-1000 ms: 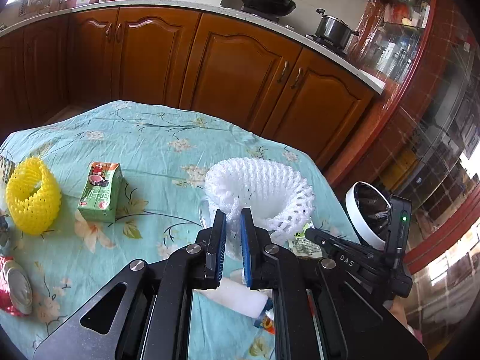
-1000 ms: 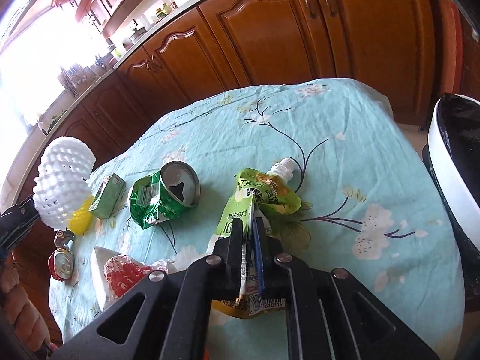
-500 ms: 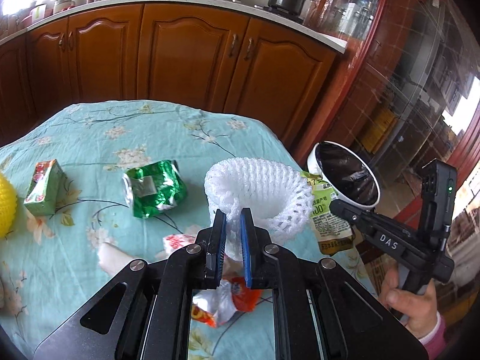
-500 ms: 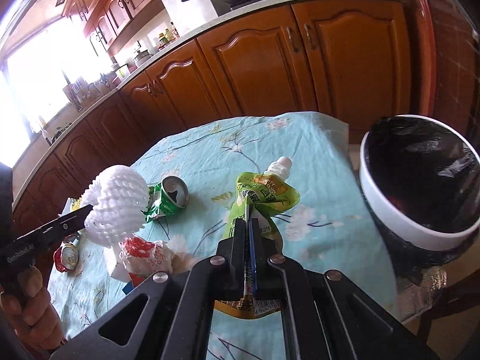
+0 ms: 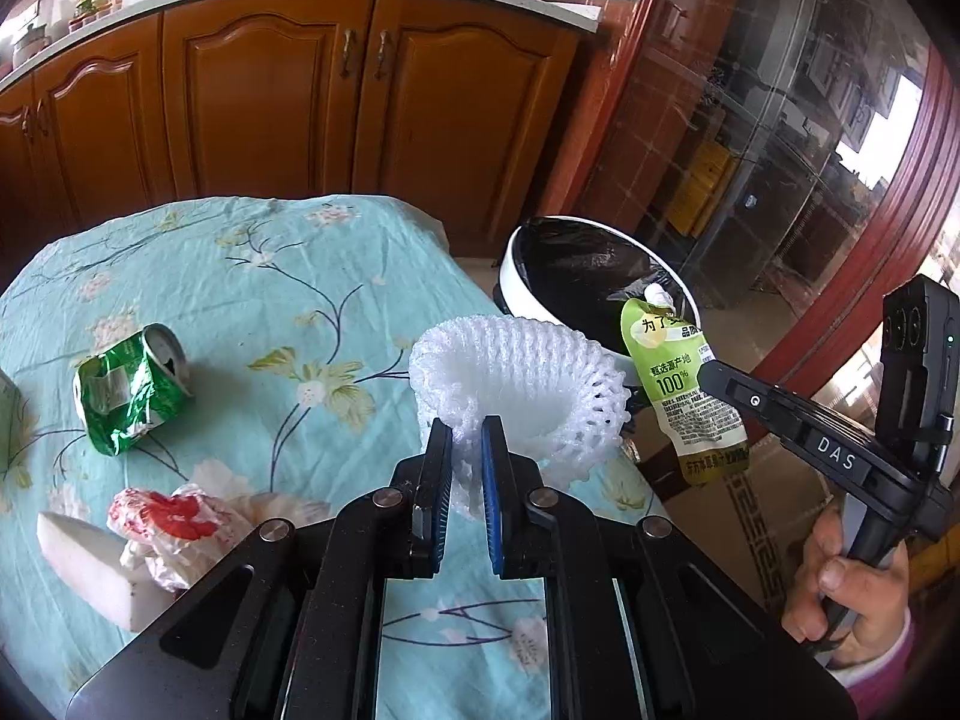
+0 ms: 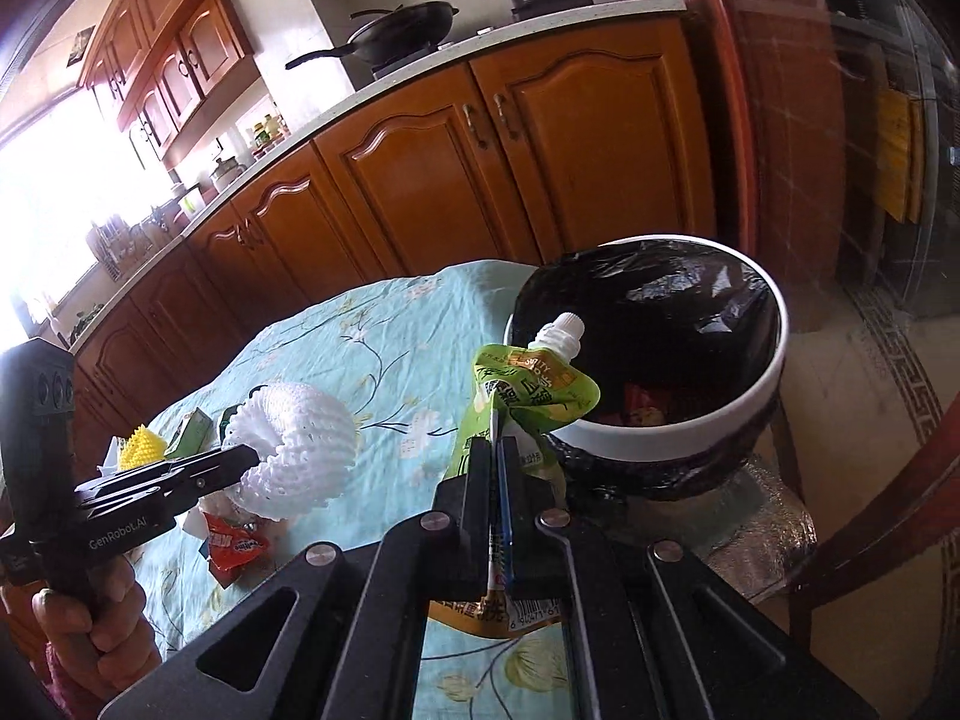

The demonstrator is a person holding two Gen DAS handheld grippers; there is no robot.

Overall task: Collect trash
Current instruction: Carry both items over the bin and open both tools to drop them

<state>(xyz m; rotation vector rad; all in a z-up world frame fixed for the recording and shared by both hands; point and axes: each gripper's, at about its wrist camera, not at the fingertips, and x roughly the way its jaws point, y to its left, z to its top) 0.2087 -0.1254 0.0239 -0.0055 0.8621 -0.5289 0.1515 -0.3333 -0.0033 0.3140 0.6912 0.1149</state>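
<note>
While we hold both pieces of trash up off the tabletop (image 5: 252,276), the white-rimmed trash bin (image 6: 672,420), lined with a black bag, stands just past the tabletop's far corner. Our left gripper (image 5: 465,480) has its fingers clamped on the wall of a white foam fruit net (image 5: 522,384), which stands up from the blue pads with its open mouth facing us, short of the bin and over the tabletop's edge nearest it. Our right gripper (image 6: 498,480) has its fingers pressed together on a green spouted drink pouch (image 6: 528,390); the pouch stands upright with its white spout on top, directly in front of the bin's near rim, and in the left wrist view it (image 5: 684,396) hangs just beside the foam net, on the bin side. A few bits of trash already lie inside the bin. On the tabletop, away from the bin, lie a crushed green can (image 5: 129,390), a crumpled red-and-white wrapper (image 5: 174,522) and a white wedge-shaped piece (image 5: 90,564) touching that wrapper. Farther still from the bin, the right wrist view shows a yellow foam net (image 6: 141,444) and a small green carton (image 6: 192,429) side by side. A hand (image 5: 852,606) grips each gripper's handle.
</note>
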